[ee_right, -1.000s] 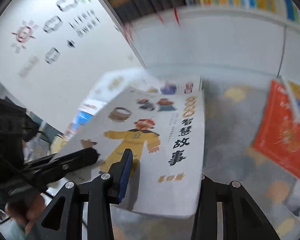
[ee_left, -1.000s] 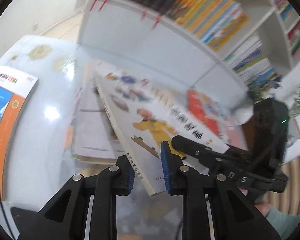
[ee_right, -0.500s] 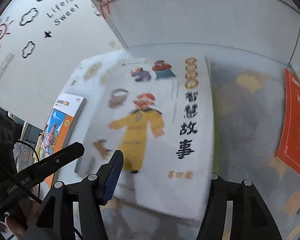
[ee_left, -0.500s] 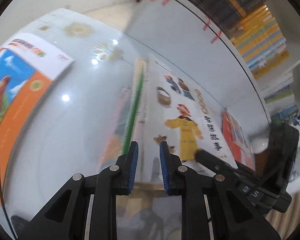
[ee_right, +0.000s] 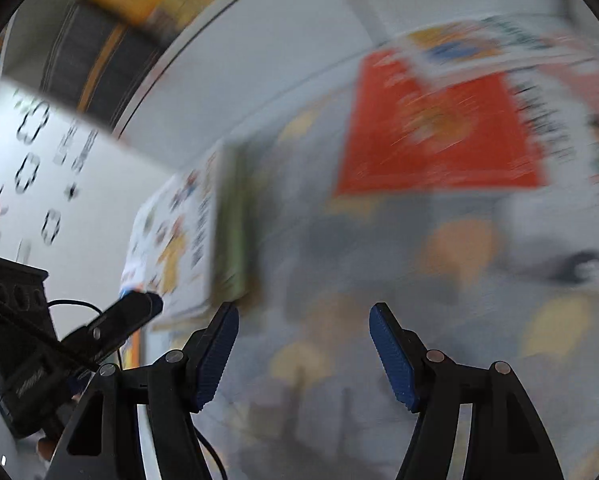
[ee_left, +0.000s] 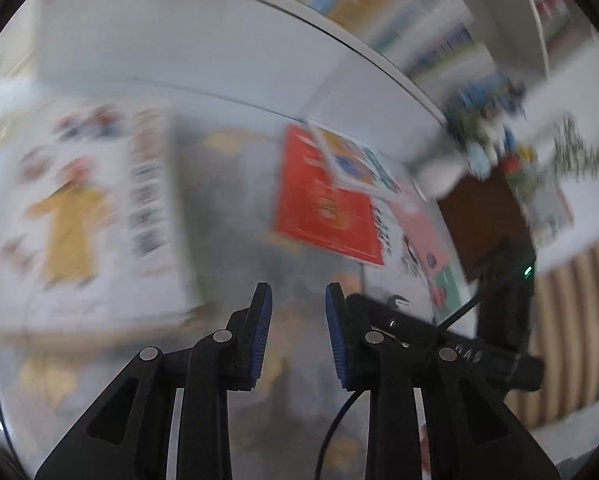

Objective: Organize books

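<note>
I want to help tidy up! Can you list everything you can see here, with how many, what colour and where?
White book with a yellow figure: one, flat on the table, left.
Red book: one, flat, right of it, apart.
Pale picture book: one, overlapping the red book's far corner.
Bookshelf: one, white, behind the table, blurred colourful spines.
Left gripper: black, blue pads, jaws opening, nothing between.
Right gripper: black, blue pads, jaws opening, nothing between.

No text legible in either view; dark character column on the white book at 9 o'clock blurred beyond reading; black lettering on the wall likewise smeared.
</note>
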The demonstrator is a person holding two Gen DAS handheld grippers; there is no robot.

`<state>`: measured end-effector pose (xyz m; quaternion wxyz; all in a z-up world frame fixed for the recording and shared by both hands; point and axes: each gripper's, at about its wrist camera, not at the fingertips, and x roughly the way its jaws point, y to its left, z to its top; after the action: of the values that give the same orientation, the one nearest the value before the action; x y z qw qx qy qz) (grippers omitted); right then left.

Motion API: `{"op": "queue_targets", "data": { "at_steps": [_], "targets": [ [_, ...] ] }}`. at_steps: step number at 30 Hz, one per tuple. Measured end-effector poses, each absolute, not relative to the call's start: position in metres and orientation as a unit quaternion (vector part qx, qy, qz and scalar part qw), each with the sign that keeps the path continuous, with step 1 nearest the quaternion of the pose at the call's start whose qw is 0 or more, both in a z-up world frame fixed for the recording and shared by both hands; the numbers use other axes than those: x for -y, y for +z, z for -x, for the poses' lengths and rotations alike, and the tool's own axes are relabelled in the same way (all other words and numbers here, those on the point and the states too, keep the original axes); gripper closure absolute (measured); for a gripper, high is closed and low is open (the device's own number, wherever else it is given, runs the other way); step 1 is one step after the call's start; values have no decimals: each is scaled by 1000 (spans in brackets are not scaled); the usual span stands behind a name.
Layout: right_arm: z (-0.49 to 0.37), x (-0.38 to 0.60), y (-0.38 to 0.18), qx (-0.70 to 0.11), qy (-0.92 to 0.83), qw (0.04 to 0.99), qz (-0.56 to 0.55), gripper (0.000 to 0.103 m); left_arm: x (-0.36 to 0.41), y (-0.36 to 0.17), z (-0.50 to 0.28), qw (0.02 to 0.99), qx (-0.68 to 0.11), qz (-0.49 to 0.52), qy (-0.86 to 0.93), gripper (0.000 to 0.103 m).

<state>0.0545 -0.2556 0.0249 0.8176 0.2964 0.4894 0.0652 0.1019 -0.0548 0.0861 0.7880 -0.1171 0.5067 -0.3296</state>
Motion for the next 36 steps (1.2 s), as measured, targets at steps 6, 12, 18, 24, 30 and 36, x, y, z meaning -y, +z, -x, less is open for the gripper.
{"op": "queue_targets", "data": {
  "at_steps": [6, 12, 18, 24, 30, 36],
  "targets": [
    [-49, 350, 32, -449, -33, 835, -318, 37, 140, 64, -144, 787, -539, 37, -299, 78],
    [-74, 386, 15, -453, -77, 841, -285, 44, 164, 35, -182, 806, -549, 14, -220, 78],
    [-113, 376, -5, -468, -82, 849, -231, 68, 177, 8, -200, 775, -595, 31, -209, 77],
    [-102, 363, 0, -485, -79, 851, -187, 62, 167, 15, -162, 737, -613, 30, -283, 76],
    [-22, 348, 8, -512, -30, 841, -171, 62, 125, 11, -61, 702, -636, 55, -315, 76],
    [94, 325, -9, -570, -2, 805, -165, 61, 81, -8, 43, 594, -694, 143, -381, 76]
  ]
}}
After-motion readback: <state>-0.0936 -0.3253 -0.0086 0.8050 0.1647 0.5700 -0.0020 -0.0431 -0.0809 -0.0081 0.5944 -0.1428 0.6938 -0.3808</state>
